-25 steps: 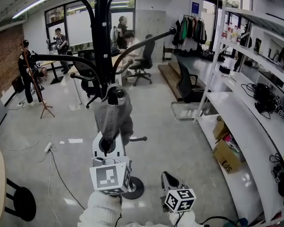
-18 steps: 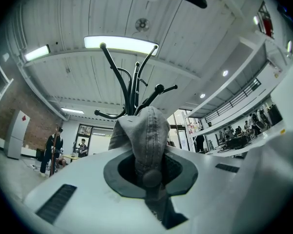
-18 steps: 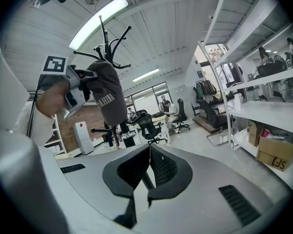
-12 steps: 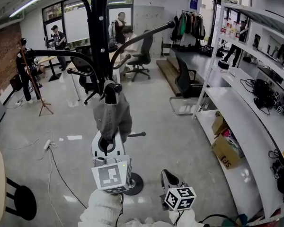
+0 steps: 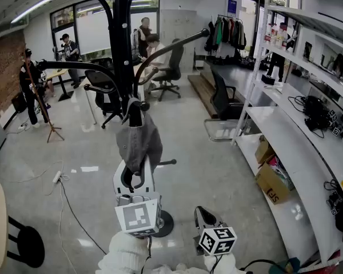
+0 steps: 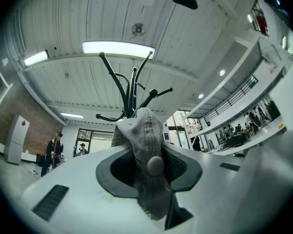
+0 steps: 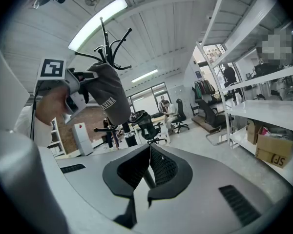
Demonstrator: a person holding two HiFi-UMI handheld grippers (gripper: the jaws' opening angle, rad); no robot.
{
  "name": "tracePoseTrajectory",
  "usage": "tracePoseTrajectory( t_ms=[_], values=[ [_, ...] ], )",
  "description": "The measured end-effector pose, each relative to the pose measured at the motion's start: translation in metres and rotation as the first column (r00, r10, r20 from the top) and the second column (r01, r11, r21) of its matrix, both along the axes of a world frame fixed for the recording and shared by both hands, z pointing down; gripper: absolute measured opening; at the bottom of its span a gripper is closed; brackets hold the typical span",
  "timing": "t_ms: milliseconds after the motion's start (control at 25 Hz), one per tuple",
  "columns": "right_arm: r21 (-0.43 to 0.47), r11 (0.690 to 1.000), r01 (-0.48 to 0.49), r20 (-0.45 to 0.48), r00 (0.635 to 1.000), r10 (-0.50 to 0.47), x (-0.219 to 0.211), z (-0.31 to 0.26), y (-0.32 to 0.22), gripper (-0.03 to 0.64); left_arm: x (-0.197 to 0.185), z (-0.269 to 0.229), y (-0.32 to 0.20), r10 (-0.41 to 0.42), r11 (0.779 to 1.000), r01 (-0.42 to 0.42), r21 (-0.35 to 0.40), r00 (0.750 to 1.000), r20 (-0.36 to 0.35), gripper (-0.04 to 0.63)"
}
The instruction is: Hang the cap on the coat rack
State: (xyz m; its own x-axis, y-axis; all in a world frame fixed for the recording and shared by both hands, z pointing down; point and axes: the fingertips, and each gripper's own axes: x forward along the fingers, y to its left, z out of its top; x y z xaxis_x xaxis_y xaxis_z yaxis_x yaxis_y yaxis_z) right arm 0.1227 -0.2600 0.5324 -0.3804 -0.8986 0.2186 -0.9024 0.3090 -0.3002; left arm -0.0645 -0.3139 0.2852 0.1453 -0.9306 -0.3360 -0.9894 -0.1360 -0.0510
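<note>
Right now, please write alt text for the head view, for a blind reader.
A grey cap hangs on a black coat rack. Just below, the left tool has just been opening its jaws, the cap's lower part between them; the right tool sits lower, shut and empty.

The left hand-held gripper (image 6: 149,152) points upward, its white body filling the lower part of the view. Its jaws have just been opening and now stand apart, with the grey cap (image 6: 140,135) hanging down between the dark pads (image 6: 181,165). A gap shows on the cap's left side, and its round crown button faces the camera. Just behind the cap rises the black coat rack (image 6: 132,89), its curved arms spreading against a ribbed white ceiling under a long ceiling light (image 6: 118,48). At far left two people (image 6: 52,152) stand by a brick wall (image 6: 33,130). White shelves (image 6: 244,139) run along the right.
</note>
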Motion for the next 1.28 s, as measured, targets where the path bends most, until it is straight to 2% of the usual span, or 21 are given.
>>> tracePoseTrajectory(
  t_ms=[120,440,840,1120,1280],
  values=[
    [-0.001,1.0,0.002,0.0,1.0,-0.002,-0.002,0.0,0.003,0.011,0.003,0.001,0.005,0.015,1.0,-0.015,0.005,1.0,0.003,0.103],
    [-0.005,1.0,0.012,-0.001,1.0,-0.012,-0.011,0.001,0.011,0.011,0.003,0.02,0.012,0.035,0.998,-0.034,-0.045,0.999,0.004,0.121],
    [-0.012,0.999,0.045,-0.002,0.999,-0.045,-0.028,0.003,0.019,0.011,0.005,0.032,0.033,0.036,0.998,-0.036,-0.044,0.999,0.007,0.144],
    [-0.015,0.996,0.087,-0.005,0.996,-0.087,-0.043,0.004,0.022,0.011,0.008,0.066,0.045,0.06,0.99,-0.062,-0.128,0.998,-0.016,0.153],
    [-0.016,0.994,0.108,-0.008,0.994,-0.108,-0.05,0.005,0.025,0.011,0.014,0.105,0.053,0.075,0.969,-0.083,-0.233,0.996,-0.042,0.155]
  ],
)
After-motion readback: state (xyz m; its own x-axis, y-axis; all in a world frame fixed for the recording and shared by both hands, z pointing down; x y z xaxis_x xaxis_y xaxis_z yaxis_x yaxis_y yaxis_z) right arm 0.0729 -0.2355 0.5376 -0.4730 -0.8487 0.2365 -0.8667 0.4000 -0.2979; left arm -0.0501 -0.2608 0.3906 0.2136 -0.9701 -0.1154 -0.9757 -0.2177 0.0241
